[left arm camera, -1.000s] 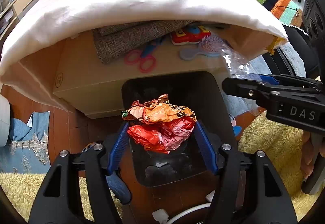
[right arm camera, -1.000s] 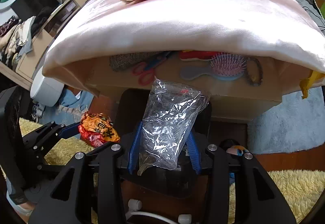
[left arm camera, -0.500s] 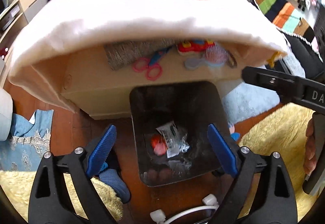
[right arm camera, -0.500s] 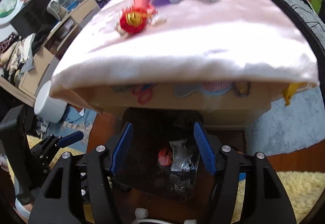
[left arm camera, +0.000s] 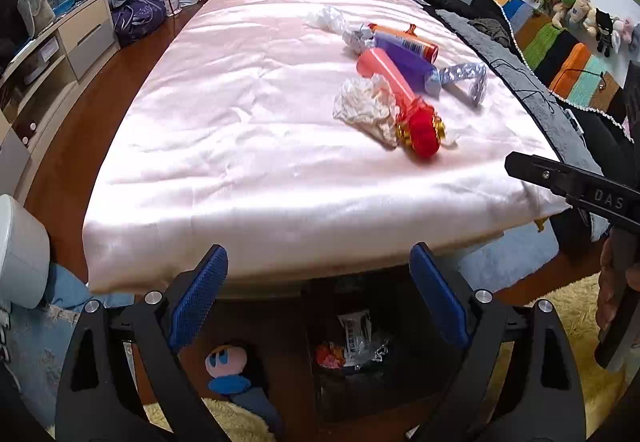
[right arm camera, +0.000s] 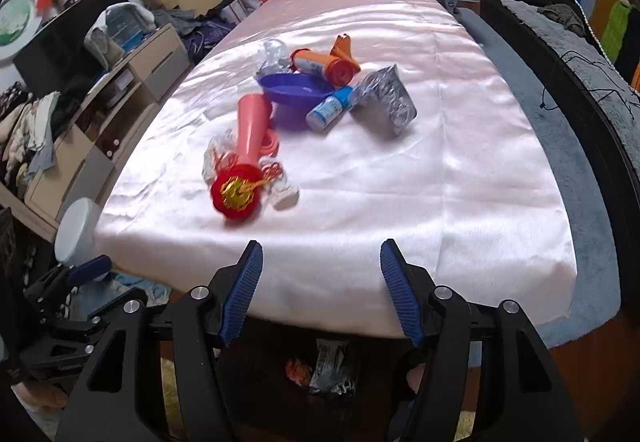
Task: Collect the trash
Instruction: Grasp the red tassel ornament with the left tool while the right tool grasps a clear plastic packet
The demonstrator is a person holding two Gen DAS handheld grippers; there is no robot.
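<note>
Left gripper and right gripper, both released and empty, above the bin. Remaining trash: crumpled white wrapper on the bed, centre right; probably light, soft, best pinched across its bunched middle.

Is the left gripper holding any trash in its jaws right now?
No. The left gripper stands open and empty; the wrappers lie in the bin below.

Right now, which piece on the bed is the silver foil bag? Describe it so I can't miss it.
On the pink bedspread, find the trash cluster. The silver foil bag lies at its right end, touching the small blue bottle. It is the only crinkled, shiny metallic piece there.
</note>
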